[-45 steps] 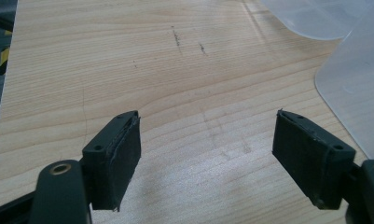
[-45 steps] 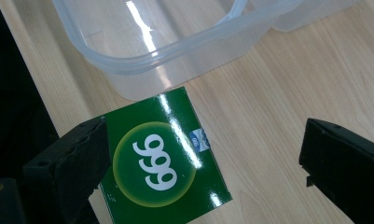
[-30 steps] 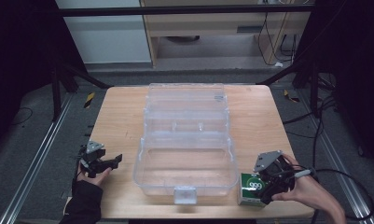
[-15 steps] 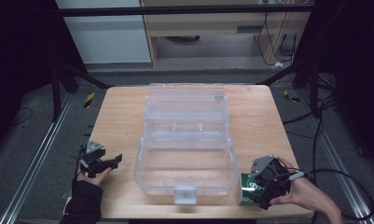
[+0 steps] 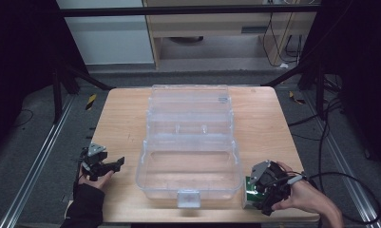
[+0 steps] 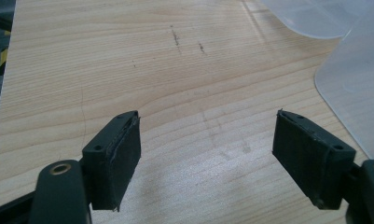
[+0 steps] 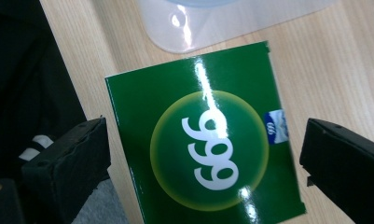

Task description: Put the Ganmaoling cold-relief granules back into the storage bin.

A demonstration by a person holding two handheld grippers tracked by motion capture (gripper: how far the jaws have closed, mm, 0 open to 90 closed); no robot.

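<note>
A clear plastic box with its lid folded back stands open in the middle of the wooden table. A green carton marked 999 lies flat at the table's front right corner, beside the box. My right gripper hovers straight over the carton, open, one jaw on each side of it and neither touching. My left gripper rests open above bare wood at the front left, with the box's corner just to its right.
The table's front edge runs close under the carton, and the dark floor shows past it. Metal rails flank the table. Cables trail on the floor at the right. A cabinet stands behind.
My right gripper has moved toward the table's front edge and lowered over the green carton. The left gripper has stayed put.
</note>
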